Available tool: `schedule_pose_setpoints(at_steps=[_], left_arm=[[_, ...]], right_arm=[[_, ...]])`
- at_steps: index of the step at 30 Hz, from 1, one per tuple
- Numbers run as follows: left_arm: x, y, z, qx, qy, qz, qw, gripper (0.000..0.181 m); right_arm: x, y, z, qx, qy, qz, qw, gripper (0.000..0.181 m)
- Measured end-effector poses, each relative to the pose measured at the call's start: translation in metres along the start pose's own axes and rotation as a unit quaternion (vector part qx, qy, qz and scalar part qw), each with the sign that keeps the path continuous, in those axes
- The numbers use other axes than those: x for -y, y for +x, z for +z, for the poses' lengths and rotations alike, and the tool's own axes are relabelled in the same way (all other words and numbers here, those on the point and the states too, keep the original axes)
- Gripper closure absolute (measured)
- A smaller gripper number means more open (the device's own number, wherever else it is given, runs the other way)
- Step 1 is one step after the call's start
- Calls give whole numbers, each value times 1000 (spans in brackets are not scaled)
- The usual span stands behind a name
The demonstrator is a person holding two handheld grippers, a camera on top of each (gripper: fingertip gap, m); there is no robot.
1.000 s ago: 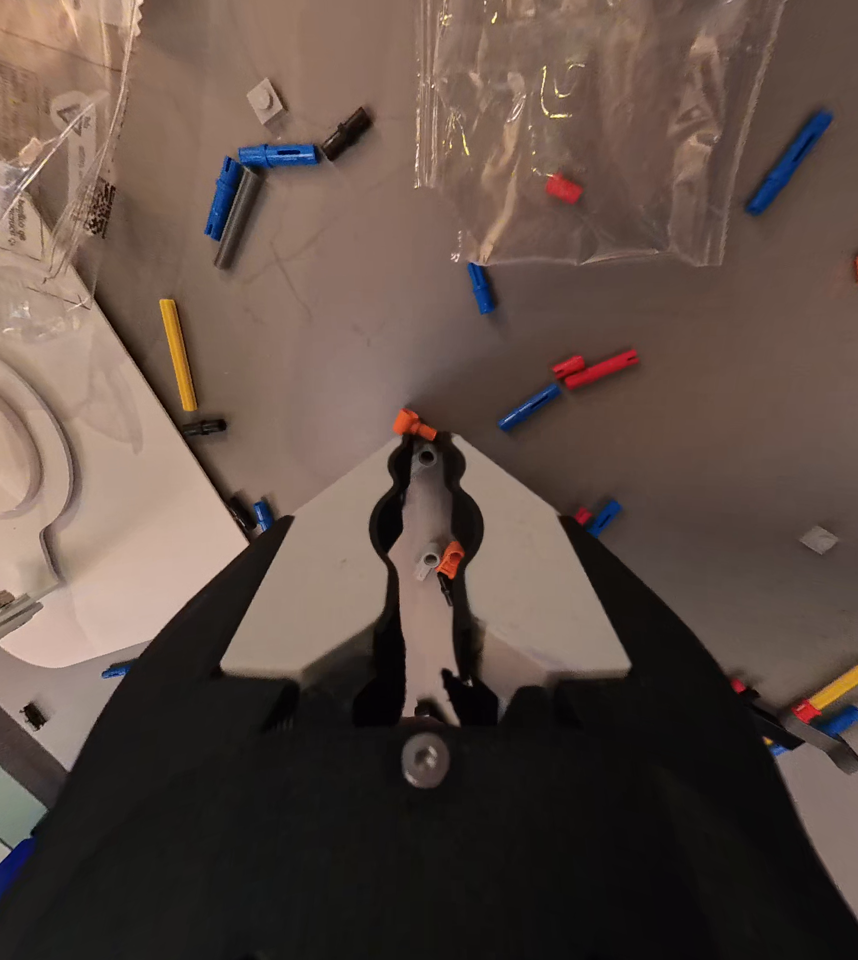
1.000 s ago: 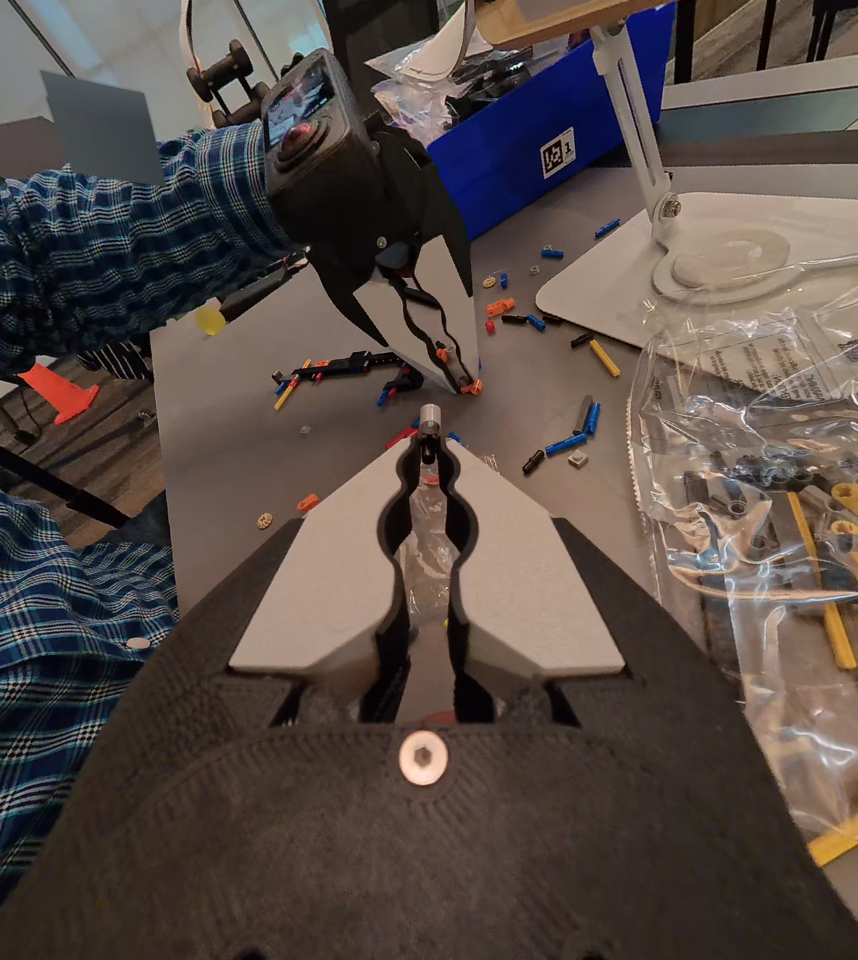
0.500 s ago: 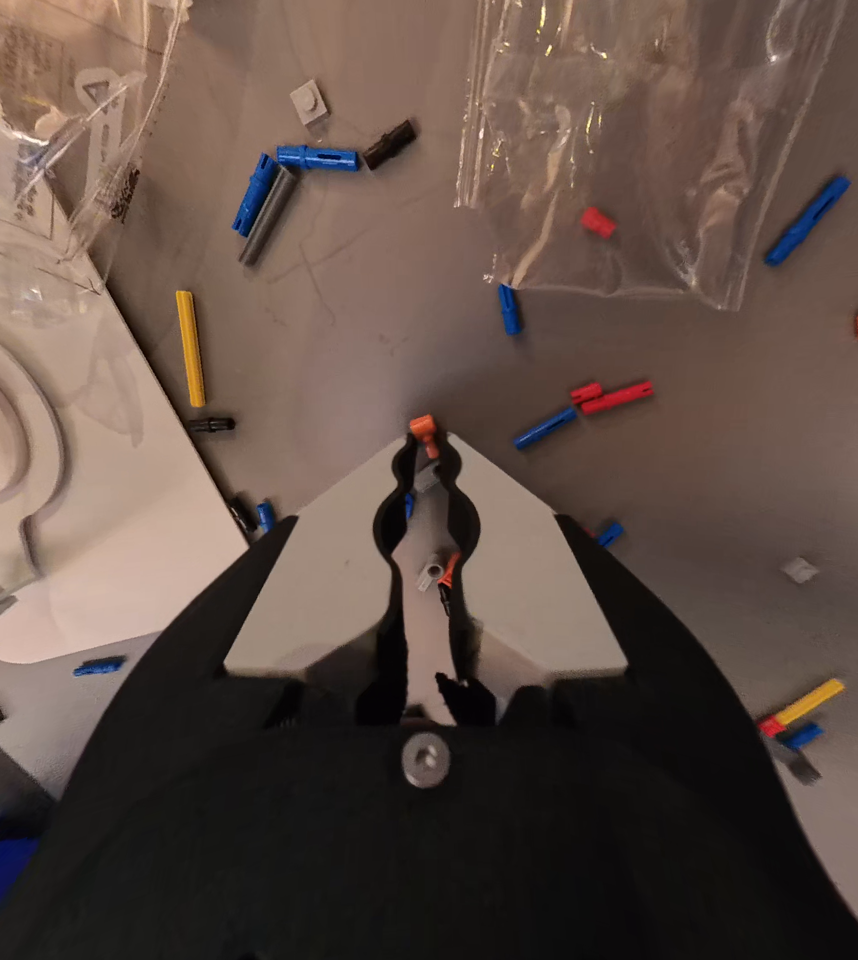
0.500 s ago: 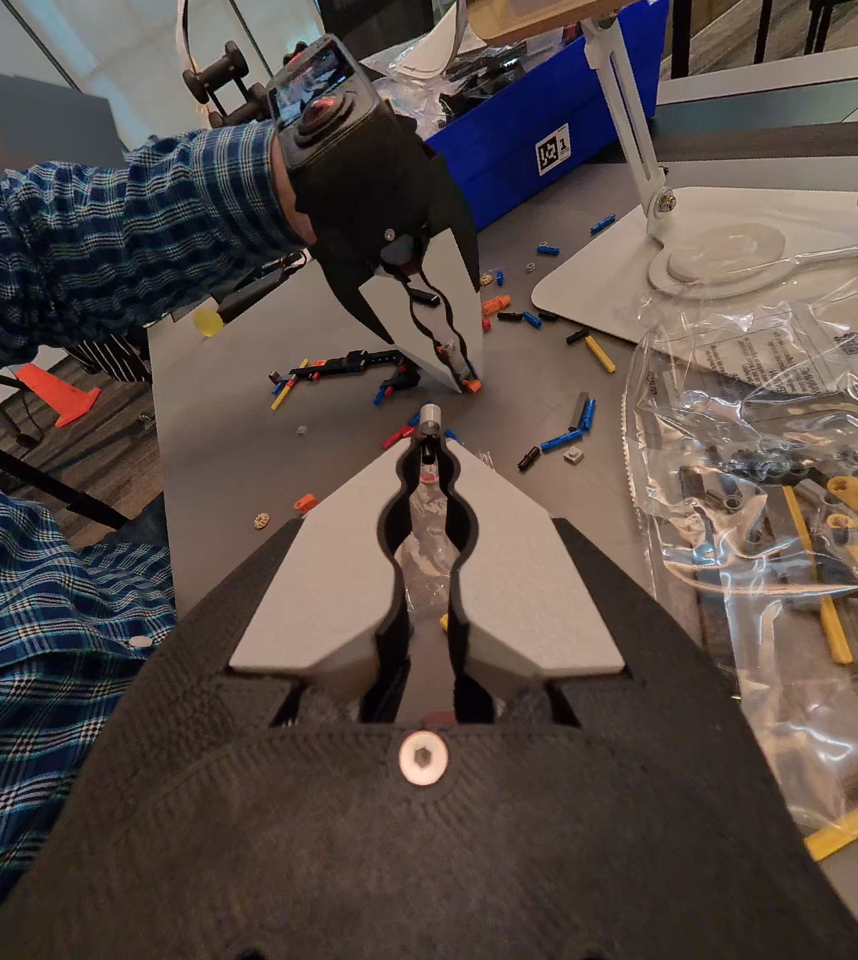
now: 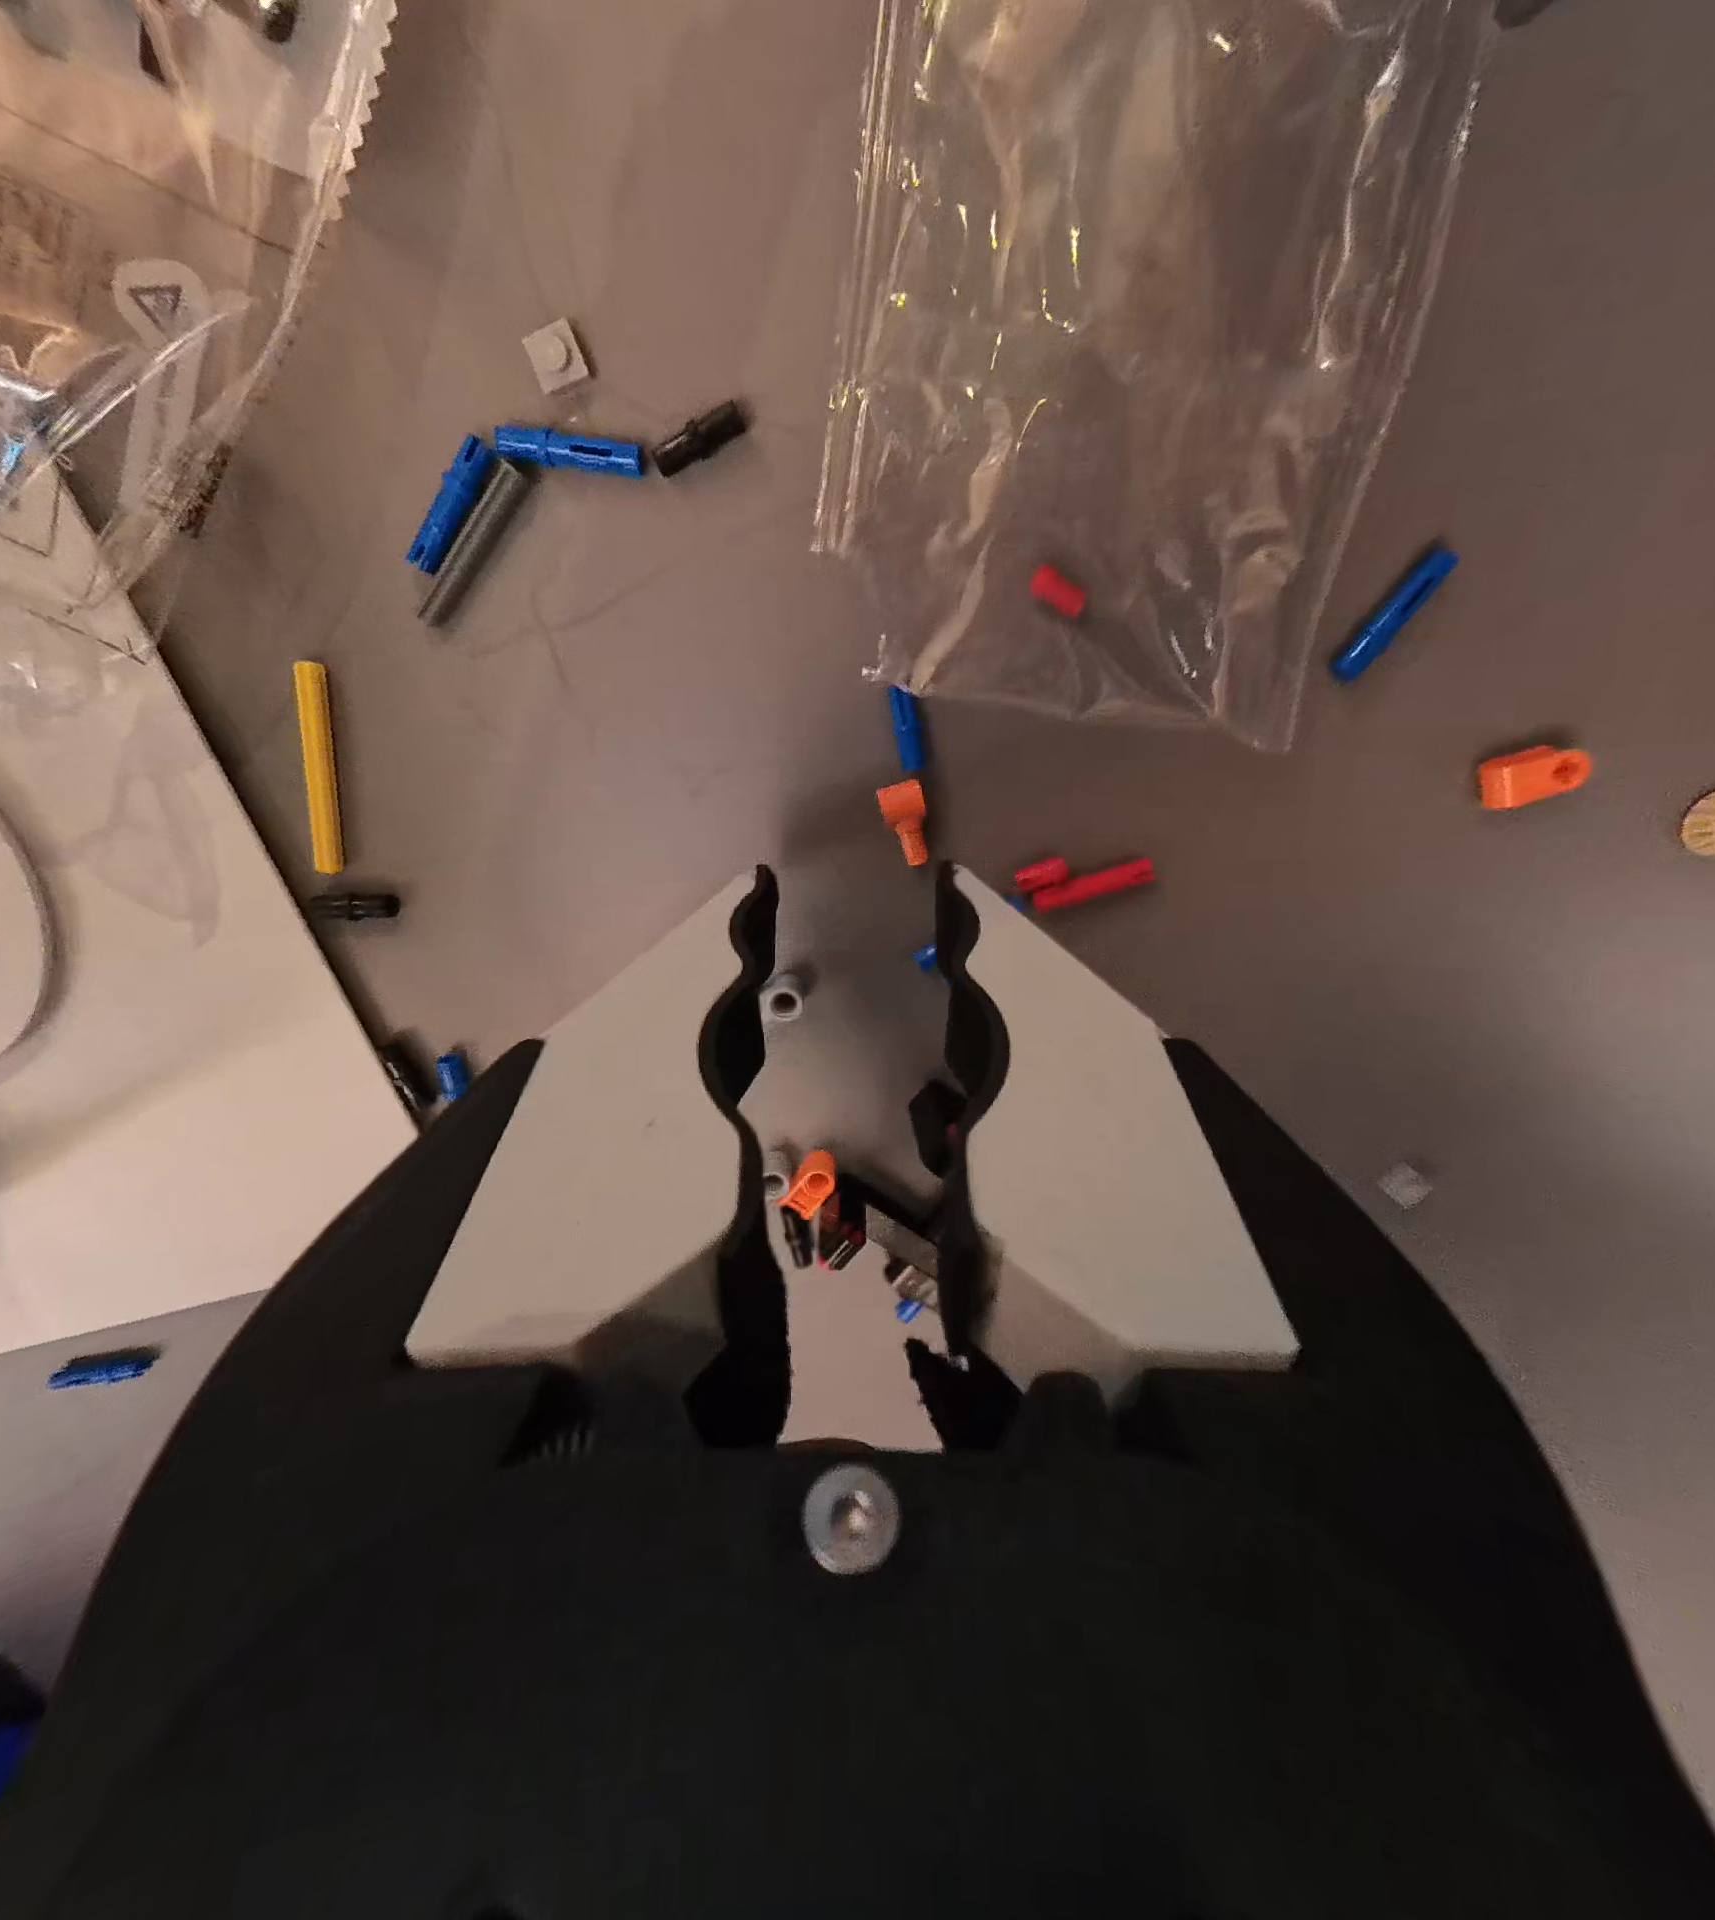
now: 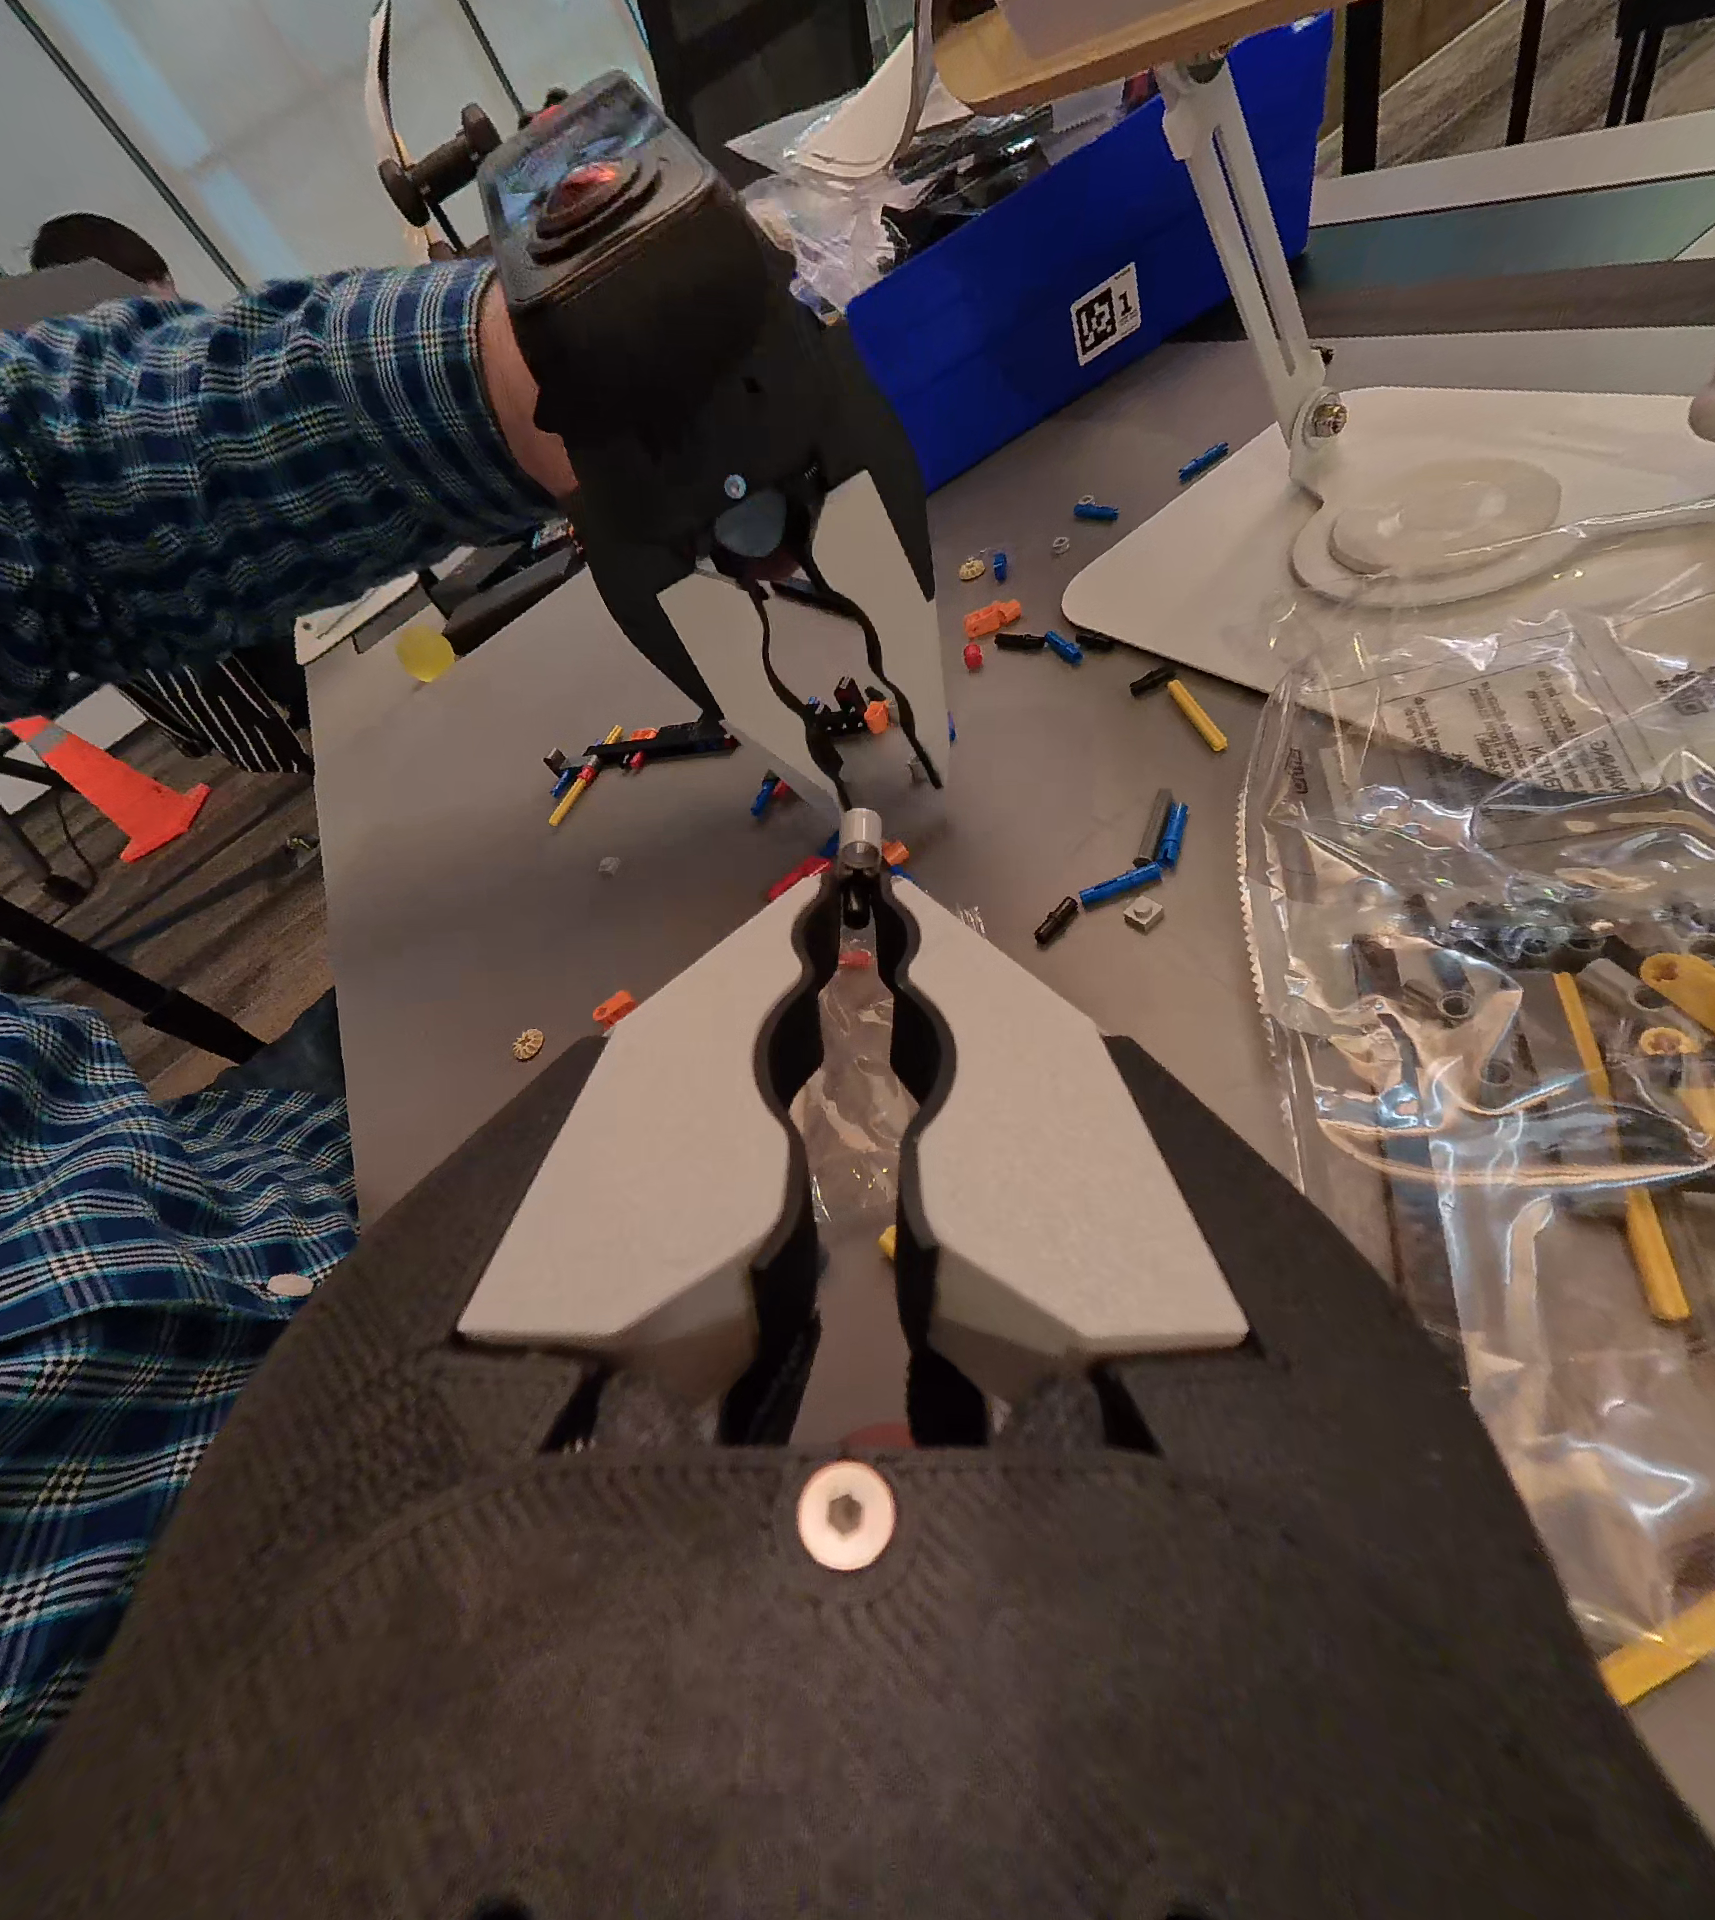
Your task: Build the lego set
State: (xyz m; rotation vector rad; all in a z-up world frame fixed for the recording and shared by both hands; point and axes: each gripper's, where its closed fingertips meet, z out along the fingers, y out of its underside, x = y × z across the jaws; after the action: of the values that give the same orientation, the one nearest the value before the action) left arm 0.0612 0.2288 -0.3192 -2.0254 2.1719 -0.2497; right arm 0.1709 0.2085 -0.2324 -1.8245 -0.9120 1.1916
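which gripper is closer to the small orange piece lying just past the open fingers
Left. The left gripper hangs open right behind the orange piece. The right gripper, shut on a grey pin, sits a little farther back.

Left gripper (image 5: 851, 883), jaws apart, above a grey table (image 5: 624, 727); an orange connector (image 5: 903, 821) lies just beyond its tips.
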Motion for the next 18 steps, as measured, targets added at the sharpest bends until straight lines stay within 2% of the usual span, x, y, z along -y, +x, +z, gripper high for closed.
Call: schedule_pose_setpoints(at_steps=[5, 10, 18], left_arm=[[-3, 9, 6, -21, -25, -23, 999, 165], [5, 12, 11, -18, -1, -68, 998, 179], [15, 16, 12, -15, 22, -111, 993, 180]], right_arm=[[1, 1, -1, -1, 2, 0, 1000, 177], [-1, 1, 0, 0, -1, 3, 1000, 177], [0, 1, 0, 0, -1, 15, 1000, 177]])
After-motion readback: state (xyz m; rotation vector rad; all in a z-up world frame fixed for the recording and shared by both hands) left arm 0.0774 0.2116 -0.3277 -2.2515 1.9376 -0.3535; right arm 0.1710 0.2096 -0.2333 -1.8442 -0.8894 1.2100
